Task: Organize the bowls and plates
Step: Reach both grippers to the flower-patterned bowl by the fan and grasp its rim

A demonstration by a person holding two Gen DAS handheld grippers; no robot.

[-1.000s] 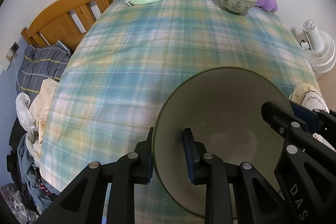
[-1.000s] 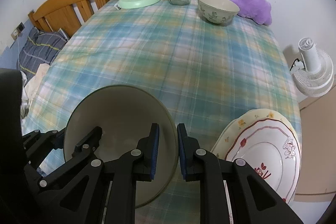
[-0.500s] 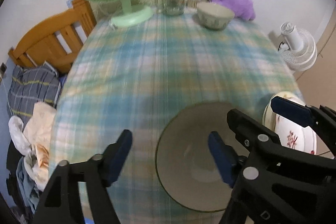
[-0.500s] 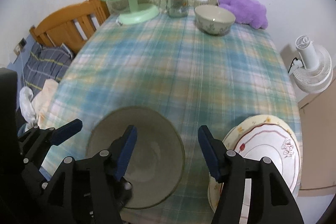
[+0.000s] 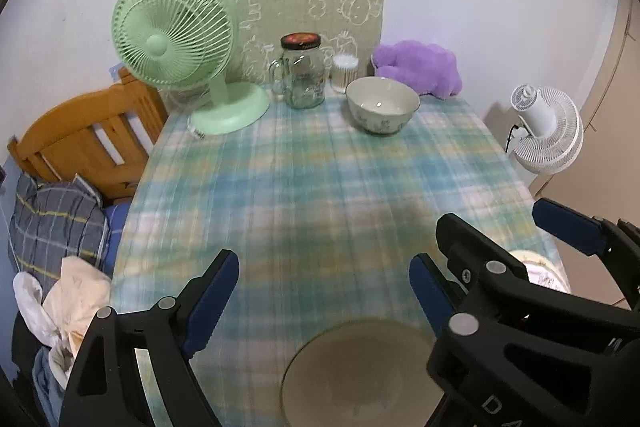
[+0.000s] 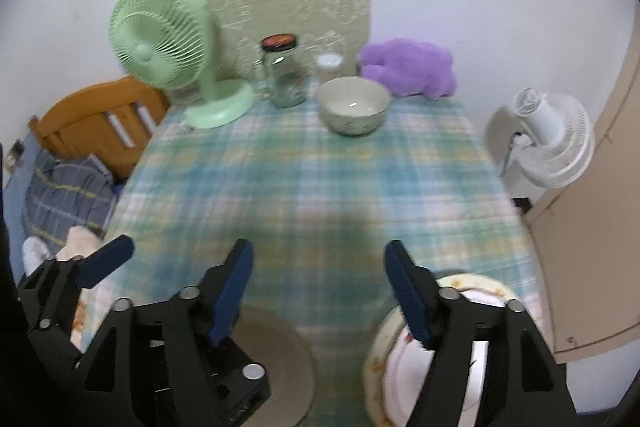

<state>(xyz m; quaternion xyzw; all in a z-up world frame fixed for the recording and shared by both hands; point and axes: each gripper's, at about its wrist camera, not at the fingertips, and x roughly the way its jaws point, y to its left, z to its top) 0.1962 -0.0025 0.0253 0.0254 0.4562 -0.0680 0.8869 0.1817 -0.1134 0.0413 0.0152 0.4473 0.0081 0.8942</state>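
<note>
So the table is covered in a blue, green and yellow plaid cloth and pushed up against a plain white wall, with a pale green sheet of cartoon doodles stuck up behind it. On the left there's an orange wooden bed frame with a grey striped pillow and some crumpled clothes piled below it.

Writing-wise, the only thing I can make out is "DA" in white letters on the black tongs body at the bottom right of the left wrist view. The jar label is too blurry to read.

Counts: two bowls, one plate, two fans. The big plain olive-rimmed bowl sits on the table at the near edge, under and between both tongs. The smaller cream bowl with a floral pattern is at the far end, near a glass mason jar with a dark lid and a purple plush toy. The cream floral plate with a red band lies at the near right edge. The mint green desk fan stands far left on the table; the white fan stands off the table to the right.

Left tongs and right tongs are both spread wide and opening, nothing clamped between them.
</note>
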